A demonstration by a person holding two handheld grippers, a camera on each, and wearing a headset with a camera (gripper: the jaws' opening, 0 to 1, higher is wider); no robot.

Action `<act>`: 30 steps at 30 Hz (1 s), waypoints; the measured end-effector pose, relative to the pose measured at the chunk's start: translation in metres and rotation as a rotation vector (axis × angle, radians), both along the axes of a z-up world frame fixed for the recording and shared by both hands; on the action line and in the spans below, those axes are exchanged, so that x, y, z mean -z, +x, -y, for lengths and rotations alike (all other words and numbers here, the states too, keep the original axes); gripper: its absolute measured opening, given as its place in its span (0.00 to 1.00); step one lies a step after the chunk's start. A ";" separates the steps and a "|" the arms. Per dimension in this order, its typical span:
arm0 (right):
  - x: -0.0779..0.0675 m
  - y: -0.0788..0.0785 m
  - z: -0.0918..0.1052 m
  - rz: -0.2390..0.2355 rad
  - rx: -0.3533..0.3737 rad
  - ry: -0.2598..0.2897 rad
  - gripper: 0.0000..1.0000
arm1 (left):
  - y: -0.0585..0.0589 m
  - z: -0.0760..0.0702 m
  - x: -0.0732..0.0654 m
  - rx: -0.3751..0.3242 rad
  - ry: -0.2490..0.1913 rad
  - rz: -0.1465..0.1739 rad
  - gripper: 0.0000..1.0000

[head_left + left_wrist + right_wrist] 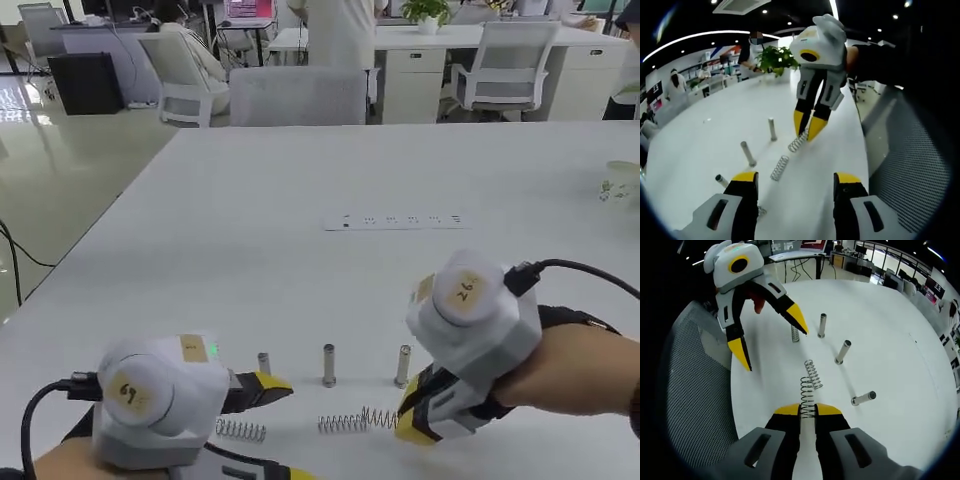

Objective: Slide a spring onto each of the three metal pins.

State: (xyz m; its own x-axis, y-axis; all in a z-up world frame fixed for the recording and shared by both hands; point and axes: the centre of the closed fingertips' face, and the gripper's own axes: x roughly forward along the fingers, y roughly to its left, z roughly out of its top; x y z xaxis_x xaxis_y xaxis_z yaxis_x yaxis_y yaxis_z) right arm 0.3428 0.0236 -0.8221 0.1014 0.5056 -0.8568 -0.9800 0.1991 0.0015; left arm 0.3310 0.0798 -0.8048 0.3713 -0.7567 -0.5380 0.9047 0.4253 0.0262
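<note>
Spring points forward — right tongs pinching.

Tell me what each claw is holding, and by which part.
The right claw pinches a spring by its near end; the left claw is open, holding nothing.

A white table carries three metal pins standing upright in a row: left pin, middle pin, right pin. At 12 o'clock of the middle pin, well apart, a white socket strip sits flush in the top. Near 7 o'clock of the left pin lies the left spring. At 6 o'clock of the middle pin lies the middle spring, and the right spring touches its 3 o'clock end. At the table's 3 o'clock edge sits a pale glassy object, too blurred to name.
</note>
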 end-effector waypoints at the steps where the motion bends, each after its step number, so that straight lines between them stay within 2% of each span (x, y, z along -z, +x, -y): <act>1: 0.000 -0.001 -0.002 -0.001 -0.007 -0.003 0.07 | 0.001 0.002 0.000 0.007 0.001 0.003 0.54; 7: 0.000 -0.006 -0.007 0.007 -0.048 -0.016 0.07 | 0.004 0.009 -0.003 0.024 -0.007 0.022 0.44; 11: -0.002 -0.010 -0.011 0.005 -0.075 -0.017 0.07 | 0.001 0.015 -0.002 0.053 -0.002 0.028 0.37; 16: -0.003 -0.014 -0.014 0.001 -0.101 -0.019 0.07 | 0.000 0.021 0.000 0.074 0.003 0.035 0.33; 22: 0.000 -0.017 -0.014 -0.005 -0.127 -0.034 0.07 | -0.003 0.029 0.006 0.120 0.039 0.055 0.24; 30: -0.002 -0.017 -0.018 -0.023 -0.139 -0.044 0.07 | -0.004 0.036 0.011 0.170 0.102 0.106 0.14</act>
State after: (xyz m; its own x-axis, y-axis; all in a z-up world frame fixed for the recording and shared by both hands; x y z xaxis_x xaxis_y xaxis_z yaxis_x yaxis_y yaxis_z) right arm 0.3263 0.0415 -0.8204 0.0131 0.4757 -0.8795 -0.9979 0.0615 0.0184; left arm 0.3269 0.0439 -0.8161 0.3011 -0.7571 -0.5798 0.9532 0.2567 0.1598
